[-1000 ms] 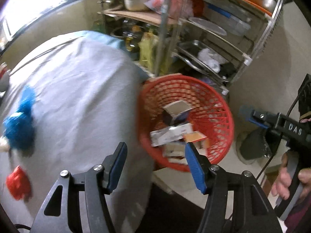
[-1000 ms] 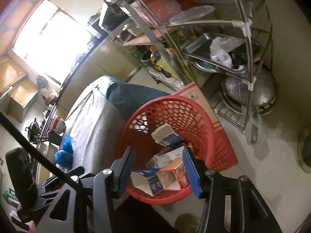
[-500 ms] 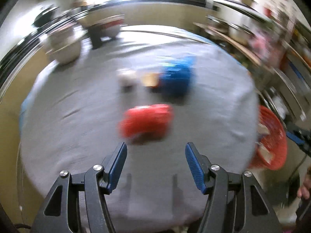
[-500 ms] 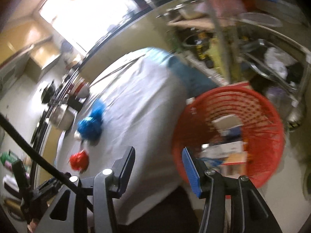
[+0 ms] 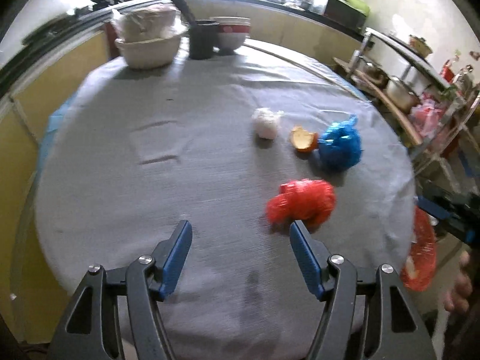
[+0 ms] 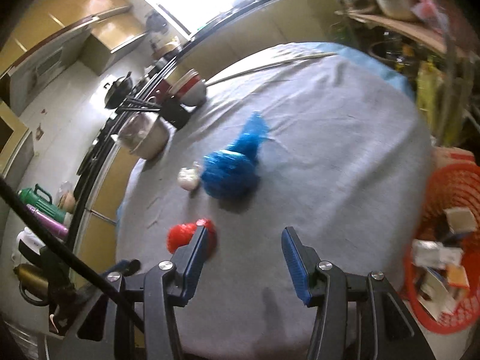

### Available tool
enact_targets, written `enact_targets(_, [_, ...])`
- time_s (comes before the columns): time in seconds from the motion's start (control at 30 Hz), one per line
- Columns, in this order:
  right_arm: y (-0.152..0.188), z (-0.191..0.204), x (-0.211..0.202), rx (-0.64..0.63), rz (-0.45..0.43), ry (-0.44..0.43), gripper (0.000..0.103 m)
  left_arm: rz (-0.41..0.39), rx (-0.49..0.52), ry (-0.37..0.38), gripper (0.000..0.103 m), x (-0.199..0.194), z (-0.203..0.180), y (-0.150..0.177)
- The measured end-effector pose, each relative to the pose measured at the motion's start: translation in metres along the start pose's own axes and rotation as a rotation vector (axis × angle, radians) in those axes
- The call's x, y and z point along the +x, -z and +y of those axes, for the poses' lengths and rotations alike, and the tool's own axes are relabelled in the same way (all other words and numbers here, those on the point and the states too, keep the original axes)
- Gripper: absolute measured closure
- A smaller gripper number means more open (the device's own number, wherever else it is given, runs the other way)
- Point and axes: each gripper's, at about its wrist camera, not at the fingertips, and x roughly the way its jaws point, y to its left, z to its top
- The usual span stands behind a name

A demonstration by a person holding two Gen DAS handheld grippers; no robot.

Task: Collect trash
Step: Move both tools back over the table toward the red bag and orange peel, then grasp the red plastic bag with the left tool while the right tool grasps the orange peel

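On the round table with a grey cloth [image 5: 150,162] lie a crumpled red bag [image 5: 303,204], a crumpled blue bag [image 5: 340,145], an orange peel [image 5: 303,141] and a white paper wad [image 5: 265,123]. My left gripper [image 5: 240,244] hovers over the near side of the table, its jaws opening and nothing between them; the red bag lies just beyond its right finger. My right gripper [image 6: 244,252] is open and empty, with the red bag [image 6: 186,237] partly behind its left finger and the blue bag [image 6: 231,171] farther off. The red basket [image 6: 444,240] holds several cartons.
Bowls [image 5: 150,42], a dark cup [image 5: 204,39] and stacked dishes [image 5: 232,31] stand at the table's far edge. A metal rack with pots [image 5: 402,90] stands to the right. The basket rim [image 5: 423,246] sits off the table's right side. A hand [image 5: 459,288] holds the other gripper.
Both grippers swung away from the red basket toward the table. The left view now faces the trash on the cloth, and its jaws stand a little wider.
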Motion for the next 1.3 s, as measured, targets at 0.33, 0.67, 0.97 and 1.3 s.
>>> enact_targets(0.33, [-0.034, 0.034, 0.06, 0.039, 0.074, -0.244, 0.055, 0.037, -0.034, 0.155, 0.034, 0.04, -0.016, -0.018])
enact_targets(0.67, [-0.046, -0.006, 0.122, 0.246, 0.126, -0.132, 0.068, 0.018, -0.041, 0.272, 0.053, 0.063, -0.022, -0.024])
enact_targets(0.97, [-0.059, 0.019, 0.124, 0.168, 0.182, -0.166, 0.064, 0.027, -0.012, 0.306, 0.057, 0.053, -0.021, -0.014])
enact_targets(1.3, [-0.06, 0.027, 0.179, 0.245, 0.237, -0.016, 0.05, 0.002, -0.005, 0.31, 0.04, 0.038, -0.009, -0.011])
